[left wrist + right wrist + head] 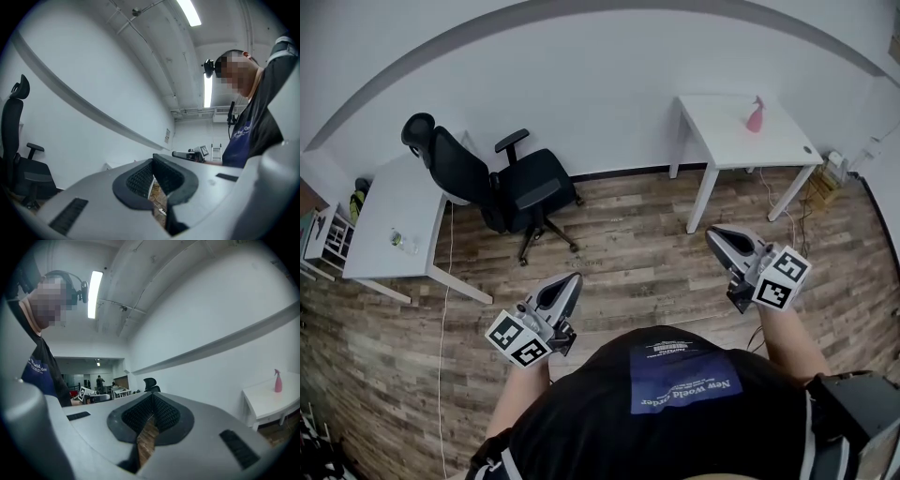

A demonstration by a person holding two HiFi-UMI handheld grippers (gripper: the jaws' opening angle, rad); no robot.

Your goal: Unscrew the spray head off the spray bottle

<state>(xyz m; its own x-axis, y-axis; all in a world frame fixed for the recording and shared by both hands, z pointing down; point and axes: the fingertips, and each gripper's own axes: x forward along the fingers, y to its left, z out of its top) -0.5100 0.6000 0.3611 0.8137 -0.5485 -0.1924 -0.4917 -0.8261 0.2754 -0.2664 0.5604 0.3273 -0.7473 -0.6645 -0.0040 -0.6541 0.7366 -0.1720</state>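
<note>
A person stands on a wooden floor (pixel 628 253) in a white-walled room with a claw in each hand, both held out ahead at waist level. The left claw (pixel 570 279) has its jaws pressed together with nothing between them; through the sliver below the tips only floor and a cable show. The right claw (pixel 714 234) is likewise pressed together and empty, pointing toward the far wall.

The pink spray bottle (pixel 755 116) stands upright on a white desk (pixel 722 141) against the far wall, ahead of the person and to the right, well apart from both claws. Its spray head (pixel 276 372) sits on top of the bottle. Nothing else can be made out on that desk.

A black office chair (pixel 502 183) stands to the left of centre, beside a second white desk (pixel 394 211) that carries a small item too small to tell.
</note>
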